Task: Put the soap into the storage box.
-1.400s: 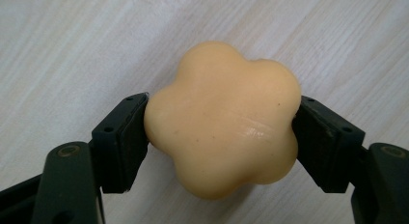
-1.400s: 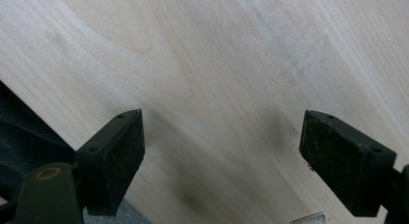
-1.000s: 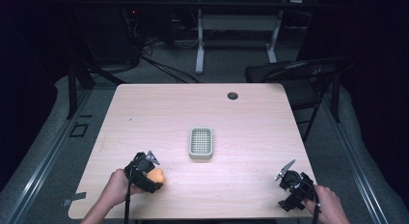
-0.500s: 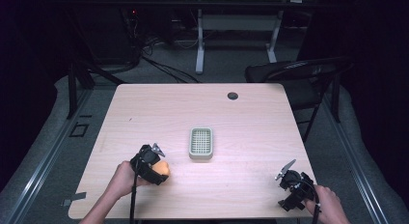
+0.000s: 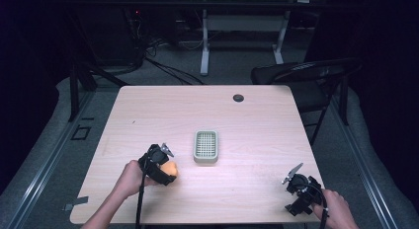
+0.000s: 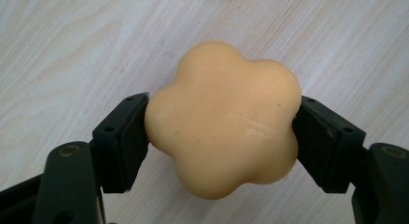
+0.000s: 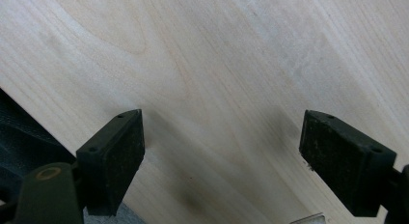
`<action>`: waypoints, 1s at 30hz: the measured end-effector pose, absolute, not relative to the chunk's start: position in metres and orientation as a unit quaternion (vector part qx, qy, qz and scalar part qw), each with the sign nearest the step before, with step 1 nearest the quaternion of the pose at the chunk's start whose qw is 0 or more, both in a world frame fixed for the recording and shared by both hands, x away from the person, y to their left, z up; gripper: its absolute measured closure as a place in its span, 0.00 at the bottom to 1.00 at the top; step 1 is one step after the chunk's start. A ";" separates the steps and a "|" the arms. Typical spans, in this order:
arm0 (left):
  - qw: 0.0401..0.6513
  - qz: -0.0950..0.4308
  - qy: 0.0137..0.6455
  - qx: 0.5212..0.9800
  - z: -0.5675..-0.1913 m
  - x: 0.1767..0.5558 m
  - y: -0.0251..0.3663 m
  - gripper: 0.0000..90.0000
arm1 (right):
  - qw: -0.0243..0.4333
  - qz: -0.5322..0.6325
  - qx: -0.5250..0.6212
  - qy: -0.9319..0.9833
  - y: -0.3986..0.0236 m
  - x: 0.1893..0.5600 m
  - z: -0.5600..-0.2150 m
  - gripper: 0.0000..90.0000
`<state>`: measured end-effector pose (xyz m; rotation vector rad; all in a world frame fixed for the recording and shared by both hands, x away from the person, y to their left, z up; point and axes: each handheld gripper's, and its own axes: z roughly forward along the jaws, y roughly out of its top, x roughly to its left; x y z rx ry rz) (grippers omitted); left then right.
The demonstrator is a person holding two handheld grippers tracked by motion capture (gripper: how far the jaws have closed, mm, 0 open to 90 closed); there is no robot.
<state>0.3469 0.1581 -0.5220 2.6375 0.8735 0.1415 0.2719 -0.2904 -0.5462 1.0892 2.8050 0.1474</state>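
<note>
A pale orange, flower-shaped soap bar sits between the two black jaws of my left gripper, which press on its sides. From above, that left gripper is at the table's front left, pointing down, with the orange soap bar showing at its tip. A small grey-green ribbed dish stands in the middle of the table, to the right of and a little beyond the soap. My right gripper rests near the front right corner; in its own view the right gripper stands wide open over bare wood.
The light wooden table has a round black cable grommet near its far edge. A dark folding chair stands beyond the far right corner. In the right gripper view the table's edge runs close to the left jaw.
My left gripper has carried the soap bar to the right and slightly away from the front edge, closer to the dish. The right gripper has stayed where it was.
</note>
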 end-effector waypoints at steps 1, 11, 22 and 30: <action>0.181 0.049 0.310 0.932 -0.522 0.347 0.157 0.30 | 0.064 0.049 0.361 0.929 -0.290 0.272 -0.546 0.17; 0.187 0.051 0.305 0.932 -0.517 0.352 0.152 0.30 | 0.066 0.048 0.360 0.929 -0.291 0.272 -0.546 0.17; 0.187 0.052 0.290 0.937 -0.511 0.356 0.140 0.30 | 0.065 0.051 0.359 0.930 -0.291 0.273 -0.546 0.17; 0.195 0.051 0.275 0.940 -0.500 0.363 0.127 0.30 | 0.069 0.052 0.361 0.929 -0.292 0.269 -0.545 0.17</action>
